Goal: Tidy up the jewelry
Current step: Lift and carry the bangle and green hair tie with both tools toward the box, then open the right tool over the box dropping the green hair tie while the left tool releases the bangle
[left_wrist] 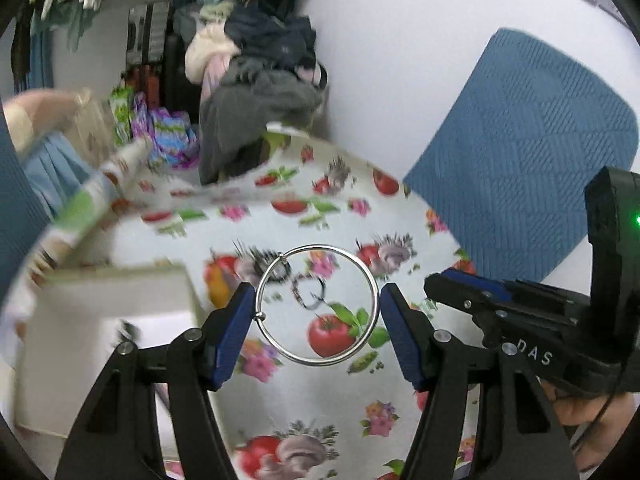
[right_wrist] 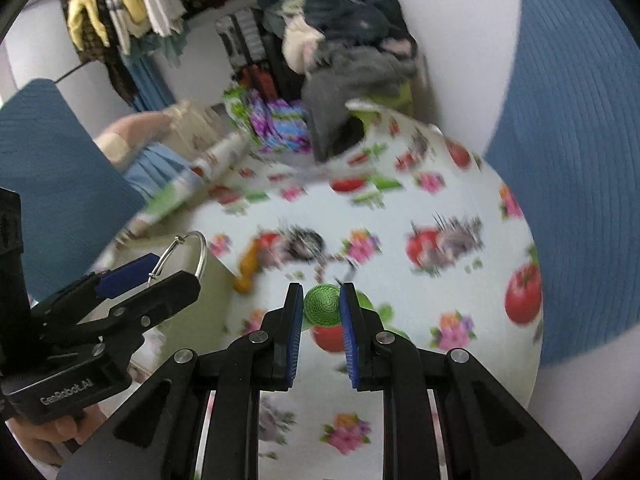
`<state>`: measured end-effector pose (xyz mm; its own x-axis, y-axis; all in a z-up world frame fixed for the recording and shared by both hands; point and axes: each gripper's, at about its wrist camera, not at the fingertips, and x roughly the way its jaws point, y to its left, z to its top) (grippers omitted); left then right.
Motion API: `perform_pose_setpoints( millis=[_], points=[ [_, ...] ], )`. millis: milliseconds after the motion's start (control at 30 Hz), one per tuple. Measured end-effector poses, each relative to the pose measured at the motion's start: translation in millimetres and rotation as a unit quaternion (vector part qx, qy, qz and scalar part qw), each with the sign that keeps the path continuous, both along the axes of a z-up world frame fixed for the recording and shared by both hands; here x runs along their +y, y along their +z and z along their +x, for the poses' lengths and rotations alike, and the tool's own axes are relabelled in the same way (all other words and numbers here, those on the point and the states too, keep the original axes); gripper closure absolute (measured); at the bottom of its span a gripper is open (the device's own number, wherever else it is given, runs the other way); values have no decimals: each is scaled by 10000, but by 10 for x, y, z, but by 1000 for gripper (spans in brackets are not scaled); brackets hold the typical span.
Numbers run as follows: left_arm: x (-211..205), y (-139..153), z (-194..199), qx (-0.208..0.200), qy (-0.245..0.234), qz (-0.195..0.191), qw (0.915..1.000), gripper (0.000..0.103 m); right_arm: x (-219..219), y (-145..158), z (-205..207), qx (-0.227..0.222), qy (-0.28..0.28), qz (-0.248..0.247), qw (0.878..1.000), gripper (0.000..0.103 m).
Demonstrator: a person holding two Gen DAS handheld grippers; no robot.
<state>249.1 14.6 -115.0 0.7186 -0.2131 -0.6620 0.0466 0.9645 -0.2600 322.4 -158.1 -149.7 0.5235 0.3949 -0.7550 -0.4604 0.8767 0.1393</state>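
Observation:
My left gripper [left_wrist: 318,296] is shut on a thin silver bangle [left_wrist: 375,300], whose rim is pinched between the two blue pads above the fruit-print tablecloth [left_wrist: 400,232]. The same bangle [right_wrist: 203,254] shows in the right wrist view, standing out of the left gripper [right_wrist: 176,270]. My right gripper [right_wrist: 321,294] is shut on a round green woven piece [right_wrist: 322,306]. Its tip [left_wrist: 438,282] enters the left wrist view from the right. A dark beaded piece [left_wrist: 308,294] lies on the cloth beneath the bangle, blurred.
A white box [left_wrist: 108,340] stands at the left of the table, with an orange object [left_wrist: 218,286] beside it. Blue chair backs [left_wrist: 520,152] flank the table. Clothes [left_wrist: 256,112] are piled behind it. A person's arm [left_wrist: 36,112] shows at far left.

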Motion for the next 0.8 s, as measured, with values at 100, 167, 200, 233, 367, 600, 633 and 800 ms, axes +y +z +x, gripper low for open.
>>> perform_pose_setpoints(
  millis=[100, 167, 200, 233, 367, 600, 633, 800],
  points=[
    [224, 285, -61, -184, 63, 171, 9997, 38, 221, 239, -34, -207, 179, 88, 9996, 86],
    [405, 458, -127, -305, 158, 316, 9989, 38, 414, 402, -65, -324, 341, 189, 9987, 86],
    [518, 541, -169, -362, 220, 365, 9984, 38, 484, 456, -76, -358, 411, 231, 9982, 86],
    [635, 607, -211, -402, 304, 412, 9979, 38, 581, 503, -96, -395, 491, 254, 9977, 86],
    [1092, 657, -320, -320, 656, 362, 9967, 38, 970, 535, -185, -428, 809, 291, 9954, 86],
    [1581, 197, -434, 248, 1008, 249, 9943, 38, 1452, 119, -304, 8, 1191, 191, 9927, 86],
    [1595, 138, -439, 299, 1014, 231, 9941, 38, 1510, 39, -322, 89, 1240, 156, 9921, 86],
    [1617, -267, -495, 664, 978, 74, 9930, 38, 1677, -315, -408, 435, 1388, -12, 9894, 86]
  ],
)
